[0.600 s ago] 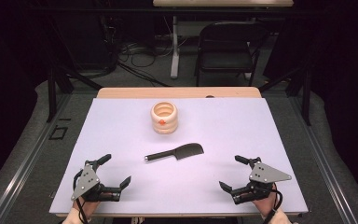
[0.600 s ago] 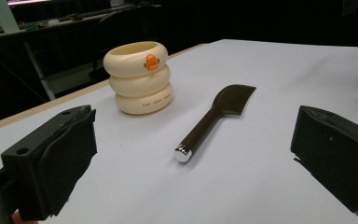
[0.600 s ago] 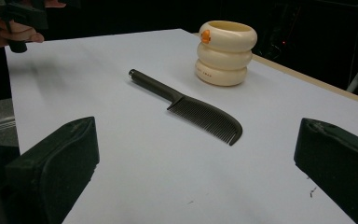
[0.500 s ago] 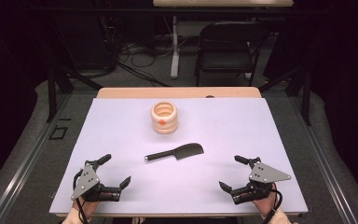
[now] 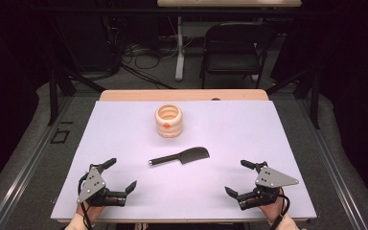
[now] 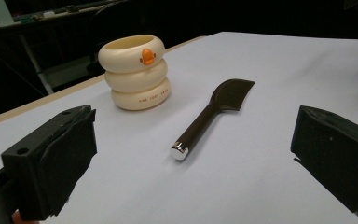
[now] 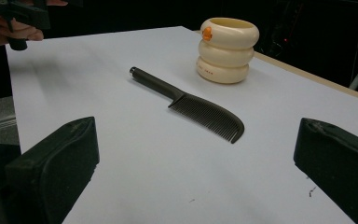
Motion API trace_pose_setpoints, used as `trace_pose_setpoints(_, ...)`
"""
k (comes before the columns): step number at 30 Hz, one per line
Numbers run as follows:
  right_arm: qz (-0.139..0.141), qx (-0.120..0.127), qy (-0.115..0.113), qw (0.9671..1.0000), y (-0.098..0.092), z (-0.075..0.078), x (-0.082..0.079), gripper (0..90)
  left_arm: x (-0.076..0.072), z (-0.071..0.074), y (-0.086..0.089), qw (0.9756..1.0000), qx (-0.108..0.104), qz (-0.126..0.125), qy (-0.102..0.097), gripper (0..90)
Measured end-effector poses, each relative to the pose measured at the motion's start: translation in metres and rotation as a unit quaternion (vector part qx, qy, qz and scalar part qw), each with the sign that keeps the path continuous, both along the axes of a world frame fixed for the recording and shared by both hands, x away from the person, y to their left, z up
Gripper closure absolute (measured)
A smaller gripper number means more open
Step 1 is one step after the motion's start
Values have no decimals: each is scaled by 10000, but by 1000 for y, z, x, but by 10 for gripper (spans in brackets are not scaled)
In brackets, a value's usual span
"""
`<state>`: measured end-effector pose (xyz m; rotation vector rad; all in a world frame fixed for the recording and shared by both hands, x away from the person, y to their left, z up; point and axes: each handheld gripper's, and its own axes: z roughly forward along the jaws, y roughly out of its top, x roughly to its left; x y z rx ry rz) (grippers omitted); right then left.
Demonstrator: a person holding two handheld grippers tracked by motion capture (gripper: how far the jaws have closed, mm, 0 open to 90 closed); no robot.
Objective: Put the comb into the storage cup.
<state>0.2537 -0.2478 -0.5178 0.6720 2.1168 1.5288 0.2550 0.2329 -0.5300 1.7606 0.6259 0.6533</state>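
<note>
Holding both tongs, left and right, spread wide and empty, we see nothing begun: comb lies untouched at 6 o'clock from the cream holder.

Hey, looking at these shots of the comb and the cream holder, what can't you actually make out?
- Holder: small lettering on its lowest ring, too small to read in the left gripper view.
- Holder's inside: hidden by its own wall.
- Comb: teeth unresolved in the left gripper view, since it is seen nearly end-on.

Bright tabletop, dark, perhaps underexposed surroundings
</note>
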Motion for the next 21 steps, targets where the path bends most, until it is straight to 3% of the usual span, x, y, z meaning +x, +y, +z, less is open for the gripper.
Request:
trace_pose_setpoints(2,11,-13,23,10000,0,0,1,0,2,2,-4,9999,63,-49,97,2)
trace_pose_setpoints(13,0,-42,56,10000,1,-1,2,0,6,5,-12,9998,60,-92,138,2)
trace_pose_setpoints(21,-15,-64,110,9999,1,-2,3,0,15,6,-22,9996,177,-134,147,2)
